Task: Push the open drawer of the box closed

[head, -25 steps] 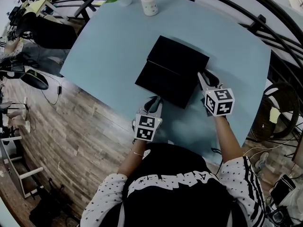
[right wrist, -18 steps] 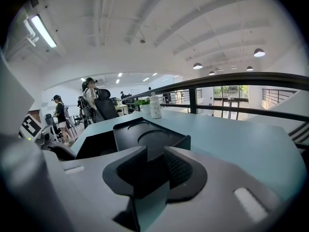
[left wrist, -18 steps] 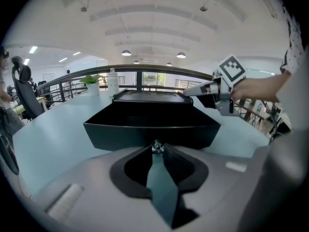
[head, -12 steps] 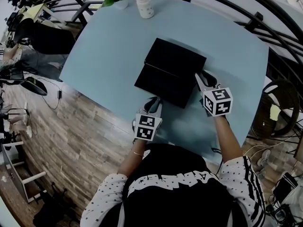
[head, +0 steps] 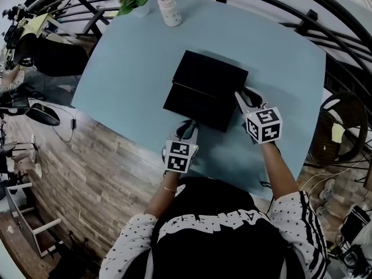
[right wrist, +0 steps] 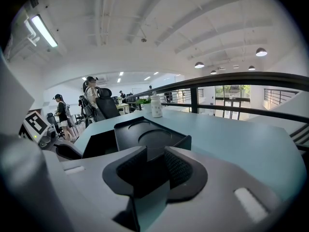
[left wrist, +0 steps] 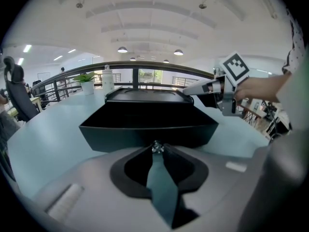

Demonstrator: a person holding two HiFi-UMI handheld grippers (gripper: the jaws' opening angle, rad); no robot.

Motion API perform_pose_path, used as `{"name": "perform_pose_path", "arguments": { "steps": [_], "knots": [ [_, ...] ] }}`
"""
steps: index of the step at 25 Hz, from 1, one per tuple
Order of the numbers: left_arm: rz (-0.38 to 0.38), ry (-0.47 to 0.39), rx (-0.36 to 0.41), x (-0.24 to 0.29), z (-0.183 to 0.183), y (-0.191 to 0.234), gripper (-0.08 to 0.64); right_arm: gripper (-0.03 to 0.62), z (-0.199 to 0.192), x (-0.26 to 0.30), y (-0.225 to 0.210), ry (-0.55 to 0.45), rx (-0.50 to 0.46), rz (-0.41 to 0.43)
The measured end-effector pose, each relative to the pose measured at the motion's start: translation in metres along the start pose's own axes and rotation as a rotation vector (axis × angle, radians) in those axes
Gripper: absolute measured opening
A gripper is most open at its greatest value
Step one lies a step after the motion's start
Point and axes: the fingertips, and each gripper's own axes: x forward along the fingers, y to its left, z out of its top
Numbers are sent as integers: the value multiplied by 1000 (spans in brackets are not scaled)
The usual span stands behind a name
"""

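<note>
A black box (head: 212,77) lies in the middle of the pale blue table (head: 133,57). Its drawer (head: 196,104) stands pulled out toward me. My left gripper (head: 186,128) sits just before the drawer's front, jaws shut to a point, nothing held. In the left gripper view the drawer front (left wrist: 147,133) fills the space right ahead of the left gripper (left wrist: 155,148). My right gripper (head: 246,97) rests at the box's right near corner, jaws slightly open and empty. From the right gripper view, the right gripper (right wrist: 154,170) looks across the box's moulded top (right wrist: 154,138), with the open drawer (right wrist: 99,144) at left.
A white bottle (head: 169,10) and a small potted plant (head: 133,0) stand at the table's far edge. A dark curved railing (head: 279,7) runs behind the table. Office chairs (head: 40,97) stand on the wooden floor to the left. People (right wrist: 91,98) are far off.
The head view has shifted a little. My right gripper has edged in toward the box's right corner. The left gripper and the drawer look unmoved.
</note>
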Motion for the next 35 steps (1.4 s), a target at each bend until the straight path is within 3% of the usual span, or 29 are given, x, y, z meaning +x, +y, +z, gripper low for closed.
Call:
{"name": "perform_pose_path", "arguments": {
  "steps": [35],
  "knots": [
    [-72, 23, 24, 36, 33, 4, 0, 95, 2, 1, -4, 8, 10, -20]
  ]
}}
